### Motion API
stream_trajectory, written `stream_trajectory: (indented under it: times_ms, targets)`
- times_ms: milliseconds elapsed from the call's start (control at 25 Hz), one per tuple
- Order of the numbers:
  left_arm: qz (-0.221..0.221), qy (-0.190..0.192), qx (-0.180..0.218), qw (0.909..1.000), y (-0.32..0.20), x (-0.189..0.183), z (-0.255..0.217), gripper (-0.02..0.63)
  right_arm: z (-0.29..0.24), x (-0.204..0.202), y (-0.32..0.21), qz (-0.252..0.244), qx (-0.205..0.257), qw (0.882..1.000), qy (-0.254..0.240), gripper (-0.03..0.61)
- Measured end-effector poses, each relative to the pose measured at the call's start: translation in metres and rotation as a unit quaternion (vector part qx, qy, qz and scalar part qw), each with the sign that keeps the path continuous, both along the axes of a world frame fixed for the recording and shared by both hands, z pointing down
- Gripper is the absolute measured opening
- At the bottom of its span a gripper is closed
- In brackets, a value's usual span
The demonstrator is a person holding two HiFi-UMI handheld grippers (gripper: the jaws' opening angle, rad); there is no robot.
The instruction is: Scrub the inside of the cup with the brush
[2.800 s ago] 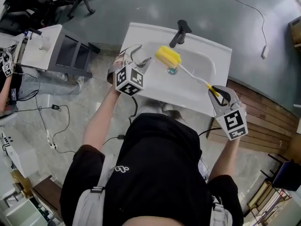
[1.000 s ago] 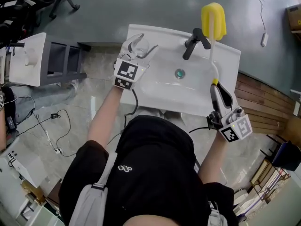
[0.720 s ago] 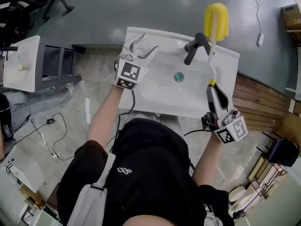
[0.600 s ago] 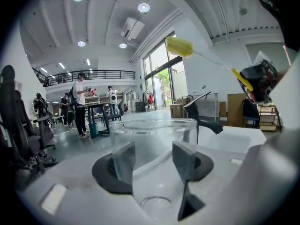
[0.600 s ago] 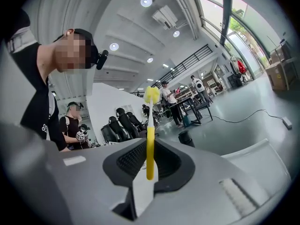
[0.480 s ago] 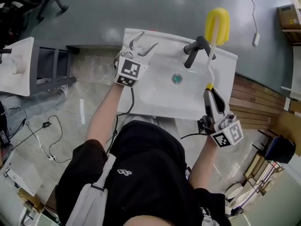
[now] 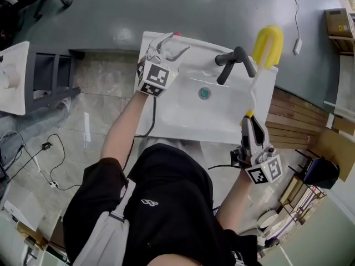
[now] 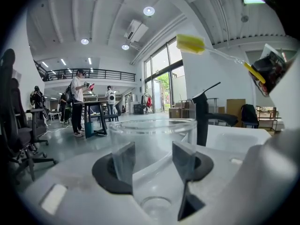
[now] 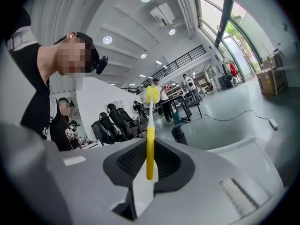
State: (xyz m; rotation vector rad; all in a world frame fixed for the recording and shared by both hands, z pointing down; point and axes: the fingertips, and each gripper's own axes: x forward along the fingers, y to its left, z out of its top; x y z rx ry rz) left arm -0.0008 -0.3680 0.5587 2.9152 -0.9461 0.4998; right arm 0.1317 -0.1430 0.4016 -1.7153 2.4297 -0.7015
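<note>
Clear cup [image 8: 152, 130] gripped in the left gripper's [image 7: 175, 44] wide-set jaws at the sink's [image 7: 233, 107] far left corner. The right gripper [image 7: 249, 123] pinches the brush [image 9: 150, 149], head high over the sink's far right. Best tilt the cup's mouth brushward, then enter straight.

A white sink [image 7: 166, 121] stands against a grey floor [image 7: 194, 4]. A black faucet [image 7: 230, 60] rises at the sink's far rim, and a teal-ringed drain [image 7: 204, 93] sits in the middle of its basin. Wooden boards [image 7: 294, 121] lie to the right of the sink. Beyond its far right corner is a white cable with a plug [image 7: 298, 46]. Well to the left of the sink stands a white cabinet [image 7: 14, 79], with black cables [image 7: 47, 148] on pale tiles.
</note>
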Motion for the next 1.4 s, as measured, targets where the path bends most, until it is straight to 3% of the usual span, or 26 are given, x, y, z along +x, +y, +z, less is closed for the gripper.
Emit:
stream_trajectory:
  times_ms: [1000, 1400]
  targets:
    - [0.023, 0.014, 0.024, 0.9994, -0.003, 0.002, 0.008, 0.273, 0.004, -0.006, -0.002, 0.005, -0.007, 1.0, 0.005, 0.049]
    - [-0.004, -0.006, -0.021, 0.9997, 0.005, -0.017, 0.027, 0.327, 0.001, -0.003, 0.005, -0.003, 0.0, 1.0, 0.003, 0.049]
